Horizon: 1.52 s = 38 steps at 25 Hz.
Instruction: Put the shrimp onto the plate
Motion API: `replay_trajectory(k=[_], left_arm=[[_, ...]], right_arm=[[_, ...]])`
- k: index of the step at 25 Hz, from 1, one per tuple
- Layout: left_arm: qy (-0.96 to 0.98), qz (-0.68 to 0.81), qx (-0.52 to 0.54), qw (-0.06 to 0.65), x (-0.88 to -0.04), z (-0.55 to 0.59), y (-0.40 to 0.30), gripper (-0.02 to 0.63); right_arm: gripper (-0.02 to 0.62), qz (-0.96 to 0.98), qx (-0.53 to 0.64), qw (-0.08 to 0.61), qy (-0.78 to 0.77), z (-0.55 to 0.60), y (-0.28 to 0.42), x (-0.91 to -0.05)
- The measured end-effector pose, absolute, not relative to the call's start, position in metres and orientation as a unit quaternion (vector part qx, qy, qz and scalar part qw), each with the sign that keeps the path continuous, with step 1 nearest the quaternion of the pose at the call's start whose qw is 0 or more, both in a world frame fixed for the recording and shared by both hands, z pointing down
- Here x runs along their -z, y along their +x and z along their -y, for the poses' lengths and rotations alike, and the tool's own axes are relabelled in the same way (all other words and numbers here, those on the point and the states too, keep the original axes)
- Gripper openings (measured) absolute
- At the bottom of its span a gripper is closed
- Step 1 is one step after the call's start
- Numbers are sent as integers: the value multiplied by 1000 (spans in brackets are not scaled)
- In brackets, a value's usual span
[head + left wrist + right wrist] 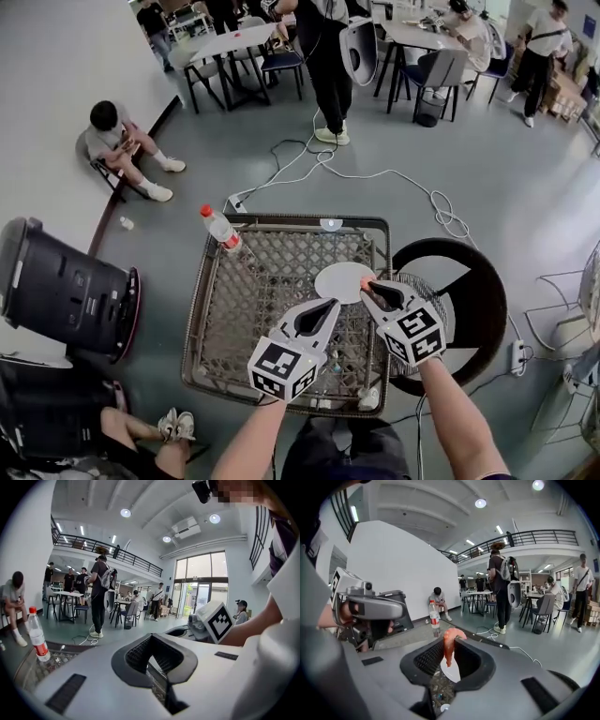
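Observation:
The orange shrimp point(449, 648) hangs tail-down between the jaws of my right gripper point(449, 641), which is shut on it. In the head view that gripper point(367, 283) is over the right edge of the white round plate point(342, 282), with a speck of shrimp point(365, 279) showing at its tip. Part of the plate point(452, 672) shows below the shrimp. My left gripper point(332, 304) hovers just in front of the plate, its jaws shut with nothing between them; its own view point(151, 638) shows only the table beneath.
The plate lies on a square wicker table point(217, 319) with a glass top. A water bottle with a red cap point(221, 228) stands at its far left corner. A round black chair point(473, 305) is on the right, a black machine point(58, 286) on the left, cables point(375, 178) beyond.

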<state>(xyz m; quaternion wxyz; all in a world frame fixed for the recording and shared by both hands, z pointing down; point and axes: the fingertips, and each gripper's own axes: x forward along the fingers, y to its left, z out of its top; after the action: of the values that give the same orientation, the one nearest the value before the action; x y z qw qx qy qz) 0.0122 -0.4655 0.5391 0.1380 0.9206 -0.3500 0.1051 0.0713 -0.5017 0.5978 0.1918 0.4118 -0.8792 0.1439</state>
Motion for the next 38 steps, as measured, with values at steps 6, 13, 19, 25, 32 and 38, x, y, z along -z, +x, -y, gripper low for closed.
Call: replay_trajectory(k=[6, 13, 19, 25, 32, 38], left_arm=[[907, 367, -118, 170, -576, 478, -3, 8], [896, 376, -125, 201, -611, 489, -19, 8], [892, 374, -127, 220, -630, 490, -25, 8], [890, 373, -126, 232, -637, 493, -32, 8], [890, 374, -122, 231, -632, 503, -35, 8], [894, 368, -119, 227, -617, 510, -32, 8]], right_arm=[[72, 869, -178, 264, 379, 532, 50, -681], [72, 845, -204, 335, 364, 552, 33, -760], [72, 825, -214, 389, 351, 561, 26, -795], [72, 810, -226, 408, 356, 572, 22, -801], [88, 805, -233, 430, 336, 570, 15, -802], [101, 822, -228, 387, 351, 570, 17, -762]])
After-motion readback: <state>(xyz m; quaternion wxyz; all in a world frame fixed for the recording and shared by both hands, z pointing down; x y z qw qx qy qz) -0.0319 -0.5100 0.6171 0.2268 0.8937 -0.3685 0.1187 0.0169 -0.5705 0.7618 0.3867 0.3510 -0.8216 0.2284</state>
